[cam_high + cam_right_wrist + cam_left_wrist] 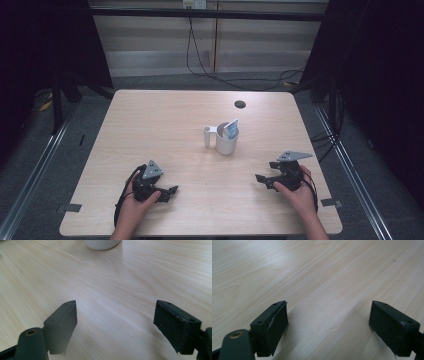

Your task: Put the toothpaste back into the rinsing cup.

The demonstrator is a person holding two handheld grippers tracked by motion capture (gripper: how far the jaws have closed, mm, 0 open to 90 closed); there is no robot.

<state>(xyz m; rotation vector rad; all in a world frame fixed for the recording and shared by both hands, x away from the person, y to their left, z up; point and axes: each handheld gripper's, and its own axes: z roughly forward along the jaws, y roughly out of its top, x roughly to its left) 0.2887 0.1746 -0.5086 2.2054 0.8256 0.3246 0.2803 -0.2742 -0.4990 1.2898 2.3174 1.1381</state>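
Observation:
A white mug (226, 140) stands upright a little right of the table's middle, its handle (207, 135) turned left. A blue and white packet (231, 128) sticks up out of it. My left gripper (169, 193) rests low at the front left, held by a hand, jaws pointing right. In the left gripper view it (328, 322) is open over bare wood. My right gripper (265, 171) sits at the front right, jaws pointing left toward the mug. In the right gripper view it (115, 322) is open, and the mug's base (102, 243) shows at the top edge.
The light wooden table (150, 125) has a dark round grommet hole (240, 104) near its far edge. Cables (240, 80) trail on the grey floor behind. Black curtains hang on both sides, and metal rails (45, 150) run along the floor.

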